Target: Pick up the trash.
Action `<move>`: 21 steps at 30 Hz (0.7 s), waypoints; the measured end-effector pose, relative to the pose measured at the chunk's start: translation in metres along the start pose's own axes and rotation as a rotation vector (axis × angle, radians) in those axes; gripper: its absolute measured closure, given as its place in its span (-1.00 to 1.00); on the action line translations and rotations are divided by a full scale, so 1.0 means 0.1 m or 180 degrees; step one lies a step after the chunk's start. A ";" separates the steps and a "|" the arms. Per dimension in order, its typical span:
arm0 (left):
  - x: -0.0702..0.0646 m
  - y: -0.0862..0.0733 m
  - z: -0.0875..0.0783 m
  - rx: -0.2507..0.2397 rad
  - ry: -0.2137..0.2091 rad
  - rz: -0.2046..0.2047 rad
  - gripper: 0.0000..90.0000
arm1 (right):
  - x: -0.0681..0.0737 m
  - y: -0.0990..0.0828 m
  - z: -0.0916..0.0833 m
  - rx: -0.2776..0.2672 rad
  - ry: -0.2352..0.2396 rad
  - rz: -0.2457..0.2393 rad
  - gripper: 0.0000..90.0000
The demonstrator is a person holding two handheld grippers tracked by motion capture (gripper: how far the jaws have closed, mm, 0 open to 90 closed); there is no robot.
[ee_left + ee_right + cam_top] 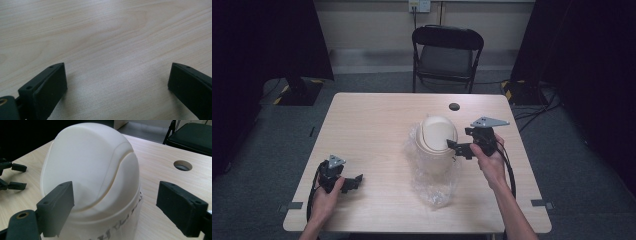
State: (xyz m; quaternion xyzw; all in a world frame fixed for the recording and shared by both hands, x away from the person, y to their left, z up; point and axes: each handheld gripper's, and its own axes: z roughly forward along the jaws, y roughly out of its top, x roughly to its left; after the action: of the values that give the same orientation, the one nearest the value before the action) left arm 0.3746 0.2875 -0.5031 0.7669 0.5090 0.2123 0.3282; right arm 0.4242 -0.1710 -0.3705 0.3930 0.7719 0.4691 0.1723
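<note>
a cream domed bin point(436, 142) with a swing lid stands upright on the wooden tabletop point(372, 125), right of its middle, with a clear plastic bag point(434, 187) loose around its base and spreading toward the person's edge. the right gripper point(458, 148) is just beside the bin's right side near the lid, its jaws spread wide with nothing between them, and in the right gripper view point(115, 207) the dome sits close ahead. the left gripper point(354, 181) rests low on the tabletop well to the left of the bin, jaws released and holding nothing, while a black folding chair point(447, 55) stands beyond the bin past the far edge, and a small round hole point(454, 106) lies in the tabletop just behind the bin.
</note>
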 end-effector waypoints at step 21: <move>0.00 0.00 0.00 0.0000 -0.0001 0.0000 -0.96 | 0.08 0.04 0.36 0.0269 -0.0103 -0.0097 -0.71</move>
State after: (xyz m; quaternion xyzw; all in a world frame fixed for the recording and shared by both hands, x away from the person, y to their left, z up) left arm 0.3746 0.2875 -0.5031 0.7669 0.5090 0.2121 0.3283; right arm 0.4437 -0.1430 -0.3839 0.3957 0.7940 0.4270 0.1751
